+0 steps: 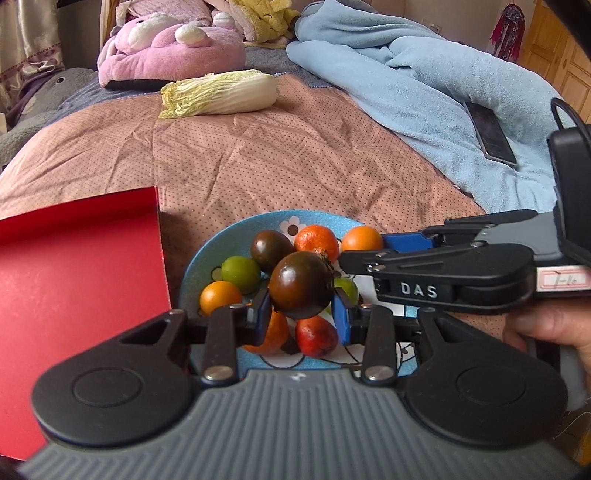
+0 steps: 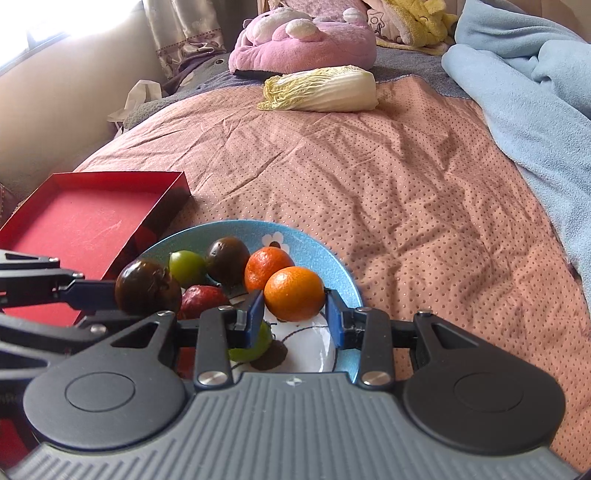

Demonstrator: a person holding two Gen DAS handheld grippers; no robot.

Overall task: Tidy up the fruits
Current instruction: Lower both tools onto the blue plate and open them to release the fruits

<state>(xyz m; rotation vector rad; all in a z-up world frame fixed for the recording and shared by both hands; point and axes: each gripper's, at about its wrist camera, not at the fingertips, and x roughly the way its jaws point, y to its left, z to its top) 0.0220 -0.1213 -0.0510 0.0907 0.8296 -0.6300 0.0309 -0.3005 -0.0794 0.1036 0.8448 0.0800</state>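
Fruits [image 2: 293, 293] — crowded on plate [image 2: 332, 258]

A long pale cabbage [image 1: 221, 93] lies on its side on a pink bed cover [image 1: 258, 158] with little dots and many wrinkles. Behind the cabbage sits a big pink plush toy [image 1: 166, 48] with white paws. Next to the toy there is a yellow fluffy thing [image 1: 264, 18]. A soft blue blanket [image 1: 406, 81] is bunched up along one side of the bed. A dark phone [image 1: 489, 133] lies flat on the blue blanket. A gray blanket [image 2: 207, 79] lies under the pink toy. A curtain [image 2: 181, 33] with a brown pattern hangs behind the bed by the bright window.
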